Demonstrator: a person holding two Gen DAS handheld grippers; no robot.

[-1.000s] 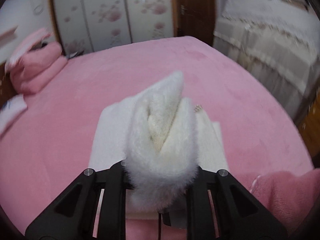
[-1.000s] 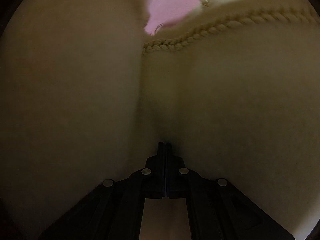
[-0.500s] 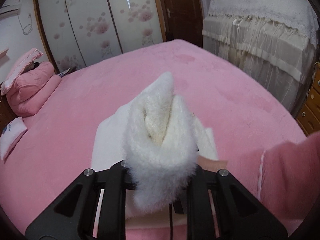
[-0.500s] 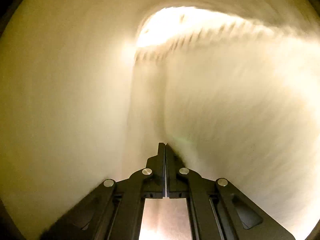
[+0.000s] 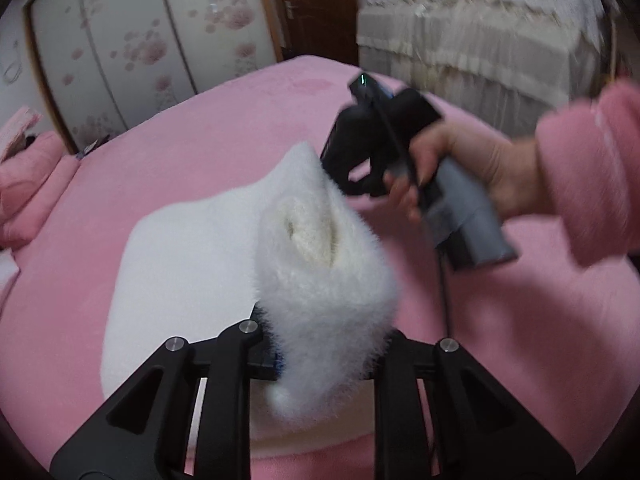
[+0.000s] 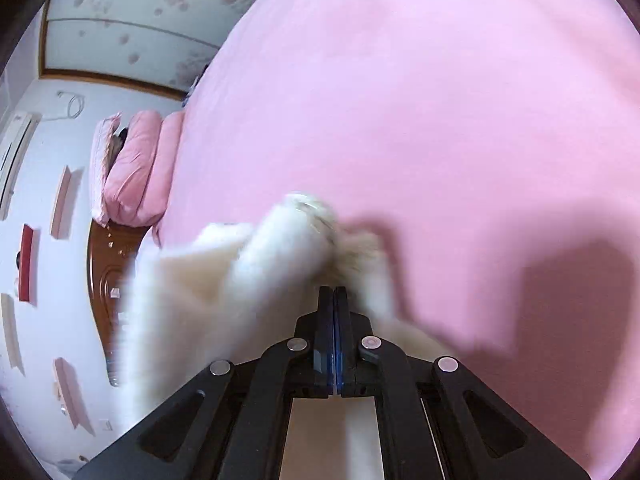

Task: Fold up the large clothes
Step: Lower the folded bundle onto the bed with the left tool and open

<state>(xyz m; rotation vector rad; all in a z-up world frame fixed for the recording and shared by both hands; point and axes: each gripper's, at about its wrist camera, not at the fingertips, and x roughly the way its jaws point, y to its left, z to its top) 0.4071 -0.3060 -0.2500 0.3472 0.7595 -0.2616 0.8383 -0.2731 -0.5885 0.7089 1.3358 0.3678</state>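
A fluffy white garment (image 5: 180, 272) lies partly flat on the pink bed (image 5: 200, 136). My left gripper (image 5: 328, 344) is shut on a thick rolled bunch of it, and the fleece hides the fingertips. In the left wrist view a hand (image 5: 480, 168) in a pink sleeve (image 5: 588, 168) holds my right gripper (image 5: 326, 160), whose tips reach the bunch's raised peak. In the right wrist view, the right gripper (image 6: 333, 292) has its pads together. Blurred white garment (image 6: 224, 292) bunches round the tips, so it seems pinched there.
Pink folded bedding (image 5: 28, 188) (image 6: 136, 168) is stacked at the head of the bed by a brown wooden headboard (image 6: 108, 272). A floral wardrobe (image 5: 160, 40) and a dark door (image 5: 312, 8) stand beyond. Lace-draped furniture (image 5: 480, 40) stands at the right.
The right gripper and its hand came into the left view from the right, up to the garment's peak. The fabric that covered the right camera has dropped aside. The left gripper rolled and sank slightly.
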